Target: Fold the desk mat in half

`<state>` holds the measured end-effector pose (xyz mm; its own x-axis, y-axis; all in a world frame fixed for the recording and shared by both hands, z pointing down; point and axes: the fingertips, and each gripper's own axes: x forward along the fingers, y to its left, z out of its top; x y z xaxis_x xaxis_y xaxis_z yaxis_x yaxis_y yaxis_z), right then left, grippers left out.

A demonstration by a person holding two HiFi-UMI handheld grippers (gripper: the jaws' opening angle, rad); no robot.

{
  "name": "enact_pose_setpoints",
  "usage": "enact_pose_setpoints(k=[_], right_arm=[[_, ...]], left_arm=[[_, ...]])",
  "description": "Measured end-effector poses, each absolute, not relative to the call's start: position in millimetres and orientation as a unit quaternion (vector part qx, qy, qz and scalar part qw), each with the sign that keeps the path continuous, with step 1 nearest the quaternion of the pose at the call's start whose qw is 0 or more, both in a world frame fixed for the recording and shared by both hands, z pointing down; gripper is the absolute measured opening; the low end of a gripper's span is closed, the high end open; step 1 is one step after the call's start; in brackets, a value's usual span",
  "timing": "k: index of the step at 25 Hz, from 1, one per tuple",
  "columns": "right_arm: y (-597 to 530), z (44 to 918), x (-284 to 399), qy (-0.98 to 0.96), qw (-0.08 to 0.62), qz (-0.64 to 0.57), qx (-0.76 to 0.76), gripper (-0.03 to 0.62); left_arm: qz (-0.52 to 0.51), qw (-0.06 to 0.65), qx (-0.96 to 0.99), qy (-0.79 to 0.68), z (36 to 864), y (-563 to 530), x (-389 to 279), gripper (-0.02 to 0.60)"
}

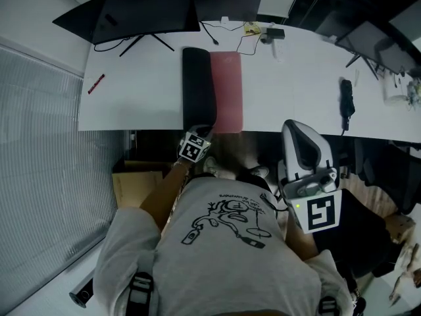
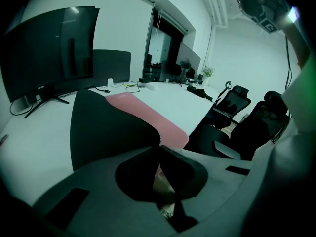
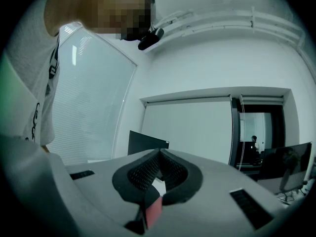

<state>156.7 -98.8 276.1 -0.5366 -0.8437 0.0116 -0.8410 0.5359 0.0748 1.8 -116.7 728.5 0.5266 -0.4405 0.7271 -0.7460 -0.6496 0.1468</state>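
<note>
Item: desk mat (image 1: 227,92), pink on its upper face and black beneath, lying lengthwise across the white tabletop (image 1: 302,91) in front of the monitor (image 1: 141,8). Condition: part-folded. The left half is turned up and arches toward the right with its black underside showing, while the right half lies flat, pink face up. Left gripper (image 2: 159,147): fingers pressed together on the mat's stitched edge at its near end, by the tabletop's front rim. Right gripper (image 3: 159,153): fingers together with nothing between them, held off the tabletop at the person's right side, aimed at the far wall and well apart from the mat. Step in hand, as I judge it: the fold-over, about midway. Next move calls for carrying the pinched edge over to the right until the black half lies down on the pink, with the long edges matched before letting go. The idle right gripper could steady the far end, which looks likely to skew.
</note>
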Motion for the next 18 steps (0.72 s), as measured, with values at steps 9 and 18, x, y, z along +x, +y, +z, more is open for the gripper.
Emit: enact_pose_setpoints(k=[9, 18], right_arm=[[-103, 278, 171, -0.874, 0.022, -0.028, 0.484, 0.009], [-104, 276, 188, -0.871, 0.021, -0.030, 0.489, 0.009]], left_arm=[[0.340, 0.225, 0.847, -0.341, 732, -120, 19, 0.032], [0.347, 0.224, 0.848, -0.332, 734, -120, 38, 0.032]])
